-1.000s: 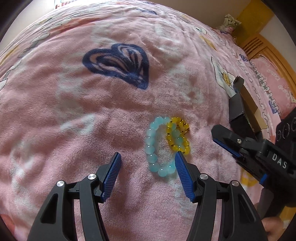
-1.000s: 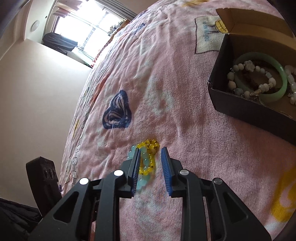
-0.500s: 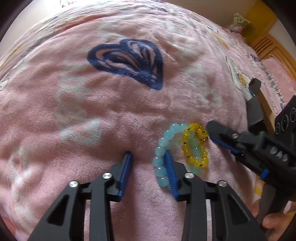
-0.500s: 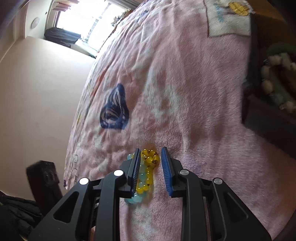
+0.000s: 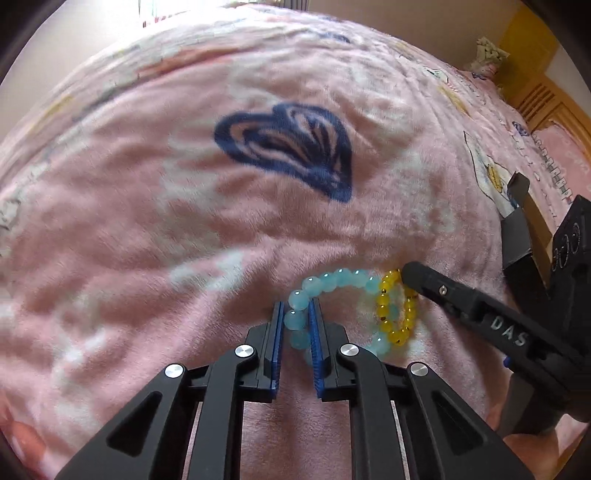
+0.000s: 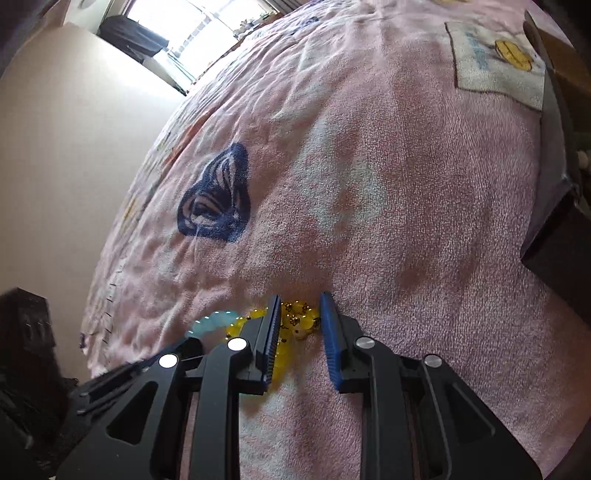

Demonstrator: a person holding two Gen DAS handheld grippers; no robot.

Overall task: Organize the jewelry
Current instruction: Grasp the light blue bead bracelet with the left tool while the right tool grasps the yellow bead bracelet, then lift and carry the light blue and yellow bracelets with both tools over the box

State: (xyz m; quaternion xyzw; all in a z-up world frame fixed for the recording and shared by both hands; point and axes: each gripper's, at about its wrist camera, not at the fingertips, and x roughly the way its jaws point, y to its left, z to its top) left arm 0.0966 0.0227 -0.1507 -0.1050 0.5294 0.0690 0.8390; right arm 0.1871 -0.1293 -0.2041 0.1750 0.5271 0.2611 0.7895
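Note:
Two bead bracelets lie overlapping on the pink blanket (image 5: 184, 258). My left gripper (image 5: 295, 306) points steeply down and its jaws are closing, the blue pads pressing on the left side of the light blue bracelet (image 5: 340, 277). The yellow bracelet (image 5: 384, 306) lies across the blue one's right side. From the right, my right gripper (image 6: 300, 297) is closing too, with the yellow bracelet (image 6: 299, 321) filling the gap between its pads. In the right wrist view the blue bracelet (image 6: 214, 319) shows left of the jaws, partly hidden.
A dark cardboard box (image 6: 554, 221) stands at the right edge, its contents barely visible. A navy heart print (image 5: 288, 147) marks the blanket beyond the bracelets. A wooden headboard (image 5: 543, 99) is at the far right, and a wall and window (image 6: 177, 33) to the left.
The left jaws narrowed from wide open onto the blue beads. The right gripper slid in over the yellow bracelet and narrowed slightly; the box slipped toward the right edge of its view.

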